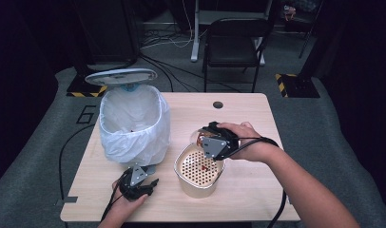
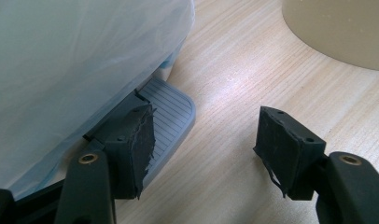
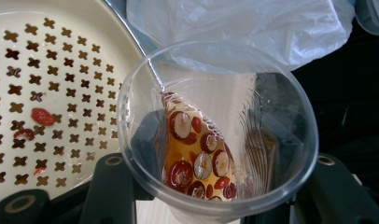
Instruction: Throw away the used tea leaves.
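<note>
Wooden table [image 1: 248,118] overhead; up close, right hand-held gripper [image 3: 215,154] pinching clear cup [image 3: 215,130], left hand-held gripper [image 2: 206,144] spread beside pedal [image 2: 171,116].

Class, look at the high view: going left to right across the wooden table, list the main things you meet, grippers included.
White-lined pedal bin → left gripper, near the bin's pedal → beige perforated strainer tub → right gripper, holding a clear plastic cup tilted above the tub.
</note>
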`<state>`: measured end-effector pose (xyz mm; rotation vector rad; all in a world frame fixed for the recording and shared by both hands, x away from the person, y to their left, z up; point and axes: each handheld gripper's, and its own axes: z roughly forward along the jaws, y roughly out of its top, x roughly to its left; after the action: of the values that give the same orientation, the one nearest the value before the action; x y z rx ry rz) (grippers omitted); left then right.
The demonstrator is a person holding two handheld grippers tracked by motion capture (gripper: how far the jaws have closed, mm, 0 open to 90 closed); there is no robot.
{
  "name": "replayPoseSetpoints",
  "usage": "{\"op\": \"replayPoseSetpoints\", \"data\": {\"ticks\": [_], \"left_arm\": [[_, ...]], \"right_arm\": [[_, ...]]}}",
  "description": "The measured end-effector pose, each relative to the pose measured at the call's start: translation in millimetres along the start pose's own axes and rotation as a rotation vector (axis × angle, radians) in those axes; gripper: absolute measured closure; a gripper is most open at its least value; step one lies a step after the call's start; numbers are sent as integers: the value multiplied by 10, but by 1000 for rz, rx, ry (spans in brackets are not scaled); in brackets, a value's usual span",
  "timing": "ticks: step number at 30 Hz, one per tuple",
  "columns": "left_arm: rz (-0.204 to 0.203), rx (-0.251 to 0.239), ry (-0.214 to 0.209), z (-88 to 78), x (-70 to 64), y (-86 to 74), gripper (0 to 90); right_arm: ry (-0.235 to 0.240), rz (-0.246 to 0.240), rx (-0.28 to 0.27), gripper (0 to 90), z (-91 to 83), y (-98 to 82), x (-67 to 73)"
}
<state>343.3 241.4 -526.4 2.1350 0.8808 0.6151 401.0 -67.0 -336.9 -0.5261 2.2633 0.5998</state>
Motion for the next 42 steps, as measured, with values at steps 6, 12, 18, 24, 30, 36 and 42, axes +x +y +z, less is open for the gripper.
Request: {"op": "replayPoseSetpoints", "data": {"ticks": [6,12,18,24,30,36,42], "left_arm": [[1,0,0,0,1,0,372],[0,-1,1,0,-2,0,372],[-4,-5,1,3,-6,-1,372],[-5,-5,0,2,-6,-1,372],[-3,-5,0,3,-5,-1,372],[13,-7,16,3,-1,0,372],[16,-6,17,2,-1,-1,372]], "right_arm": [[-33,-128,50,491,4,95,87],[-62,-262,130,492,35,157,190],[-129,-445,213,500,62,215,310],[-239,-648,278,510,75,270,440],[-256,-812,319,513,67,308,527],[-361,-794,289,512,101,268,663],[-394,-744,290,512,131,237,700]]}}
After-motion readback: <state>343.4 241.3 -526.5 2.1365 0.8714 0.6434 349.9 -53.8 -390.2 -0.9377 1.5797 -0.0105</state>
